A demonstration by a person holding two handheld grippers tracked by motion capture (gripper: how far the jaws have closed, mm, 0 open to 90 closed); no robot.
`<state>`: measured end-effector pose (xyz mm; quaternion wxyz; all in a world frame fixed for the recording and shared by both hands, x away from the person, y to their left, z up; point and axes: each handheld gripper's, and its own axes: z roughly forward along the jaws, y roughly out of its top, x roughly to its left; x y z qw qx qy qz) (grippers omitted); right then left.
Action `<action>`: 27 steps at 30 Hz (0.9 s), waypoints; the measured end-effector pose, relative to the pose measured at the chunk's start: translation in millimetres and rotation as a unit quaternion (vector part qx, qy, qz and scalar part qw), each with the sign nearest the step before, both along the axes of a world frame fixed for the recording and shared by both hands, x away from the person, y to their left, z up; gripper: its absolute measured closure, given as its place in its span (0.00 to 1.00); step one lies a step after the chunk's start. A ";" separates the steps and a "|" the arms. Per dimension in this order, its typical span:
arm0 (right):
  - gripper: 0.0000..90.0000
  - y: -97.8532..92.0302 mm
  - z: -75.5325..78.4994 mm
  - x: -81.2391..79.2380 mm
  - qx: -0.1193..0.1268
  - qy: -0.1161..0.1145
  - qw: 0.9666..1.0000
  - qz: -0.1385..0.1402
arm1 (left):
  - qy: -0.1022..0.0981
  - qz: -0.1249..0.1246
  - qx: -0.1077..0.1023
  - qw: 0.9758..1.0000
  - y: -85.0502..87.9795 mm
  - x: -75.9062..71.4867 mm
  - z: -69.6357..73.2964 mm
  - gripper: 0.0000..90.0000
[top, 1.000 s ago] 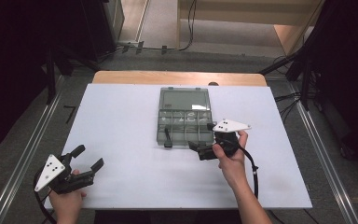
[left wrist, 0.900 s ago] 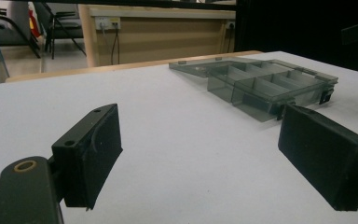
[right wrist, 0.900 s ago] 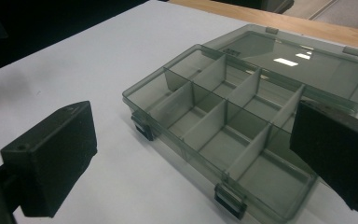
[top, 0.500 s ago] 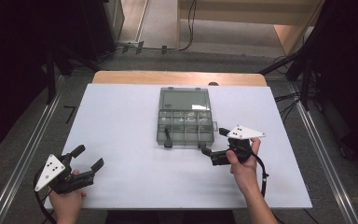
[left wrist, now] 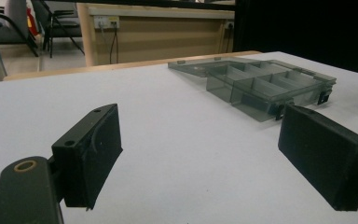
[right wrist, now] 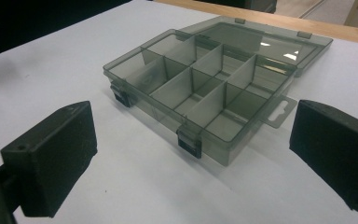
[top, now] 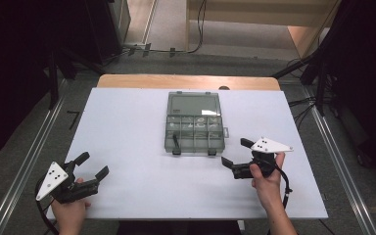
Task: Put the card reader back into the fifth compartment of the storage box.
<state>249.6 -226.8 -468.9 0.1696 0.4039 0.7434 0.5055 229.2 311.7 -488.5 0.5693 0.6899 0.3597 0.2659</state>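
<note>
A smoky clear plastic organizer box lies open in the middle of the white table, its lid flat behind it. In the right gripper view its divided compartments look empty and two dark latches face me. My right gripper is open, just right of and nearer than the box's front corner, jaws pointing left toward it. Near the table's front left corner my left gripper is open with nothing between its jaws. From the left gripper view the box sits far off to the right.
A wooden strip runs along the table's far edge. Metal rails flank the table on both sides, and cables lie on the floor beyond it. A small hang tab sticks out of the box's right side.
My right gripper has drawn back from the box's front, moving right and slightly toward the near edge. The left gripper and the box have stayed put.
</note>
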 end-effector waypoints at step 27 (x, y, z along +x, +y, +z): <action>0.00 -64.7 -17.3 -24.5 0.022 -0.006 0.998 -0.053 | 0.000 0.000 -0.002 1.000 0.2 -0.2 0.0 0.15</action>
